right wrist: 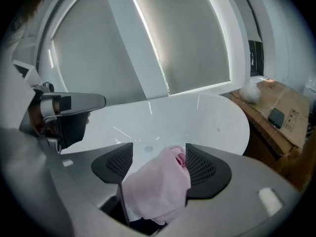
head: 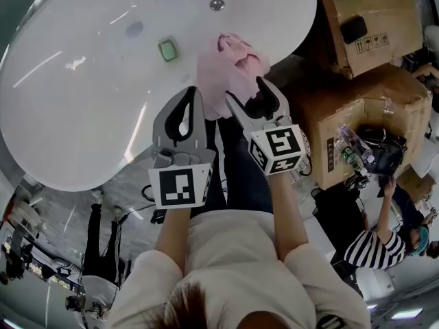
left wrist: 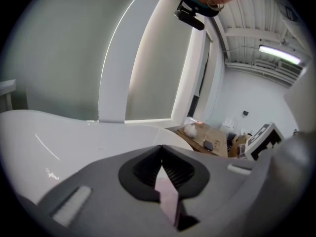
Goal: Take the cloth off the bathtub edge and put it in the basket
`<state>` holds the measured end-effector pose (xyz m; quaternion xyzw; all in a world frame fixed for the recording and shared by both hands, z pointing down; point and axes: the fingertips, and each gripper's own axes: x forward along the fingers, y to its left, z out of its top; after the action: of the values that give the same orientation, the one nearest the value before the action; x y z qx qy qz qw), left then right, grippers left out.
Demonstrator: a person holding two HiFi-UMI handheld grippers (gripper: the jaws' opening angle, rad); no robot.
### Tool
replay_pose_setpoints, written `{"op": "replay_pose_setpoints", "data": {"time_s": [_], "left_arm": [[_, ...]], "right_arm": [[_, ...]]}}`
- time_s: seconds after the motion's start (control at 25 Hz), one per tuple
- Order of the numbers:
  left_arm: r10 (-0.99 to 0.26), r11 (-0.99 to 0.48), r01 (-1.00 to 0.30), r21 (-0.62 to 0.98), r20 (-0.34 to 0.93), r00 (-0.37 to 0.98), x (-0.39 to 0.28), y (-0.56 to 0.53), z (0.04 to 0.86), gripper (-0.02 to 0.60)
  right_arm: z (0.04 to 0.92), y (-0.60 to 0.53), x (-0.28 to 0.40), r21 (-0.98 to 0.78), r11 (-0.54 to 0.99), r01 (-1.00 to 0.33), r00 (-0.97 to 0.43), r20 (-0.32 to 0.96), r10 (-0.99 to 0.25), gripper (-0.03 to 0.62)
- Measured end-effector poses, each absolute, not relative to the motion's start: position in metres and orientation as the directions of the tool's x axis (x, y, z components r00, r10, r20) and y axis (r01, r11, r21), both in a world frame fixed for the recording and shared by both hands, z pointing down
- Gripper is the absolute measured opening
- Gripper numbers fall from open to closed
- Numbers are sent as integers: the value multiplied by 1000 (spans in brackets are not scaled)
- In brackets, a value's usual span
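Right gripper has its jaws standing apart over the near edge of the bathtub. The pink cloth sits in the gap between them. From its own view I see the cloth bunched against the jaw nearer the tub's boxed end, while the other jaw is clear of it higher up, so nothing is clamped.

Left gripper is just beside it along the same tub edge, with its tips closed together. A thin strip of pink shows through the slit behind those tips. I cannot tell whether that strip is pinched or only lies beyond.

The cloth is draped over the tub rim, part inside the bathtub and part hanging down its outer wall. Inside the tub I see a small green object on the floor and the drain further across. Cardboard boxes stand against the tub's outer side, past the right gripper.
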<state>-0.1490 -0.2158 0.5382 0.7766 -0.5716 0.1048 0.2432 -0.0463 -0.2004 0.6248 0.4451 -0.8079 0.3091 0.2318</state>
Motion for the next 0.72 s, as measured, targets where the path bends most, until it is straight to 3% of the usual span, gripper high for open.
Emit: {"op": "replay_pose_setpoints", "data": {"time_s": [0.36, 0.72], "left_arm": [[-816, -204, -946, 253, 491, 307, -162, -205, 579, 49], [-813, -198, -952, 234, 503, 293, -174, -200, 595, 49]], "right_arm": [[706, -197, -51, -244, 414, -877, -442, 749, -494, 461], [756, -193, -57, -217, 341, -915, -379, 755, -536, 464]]}}
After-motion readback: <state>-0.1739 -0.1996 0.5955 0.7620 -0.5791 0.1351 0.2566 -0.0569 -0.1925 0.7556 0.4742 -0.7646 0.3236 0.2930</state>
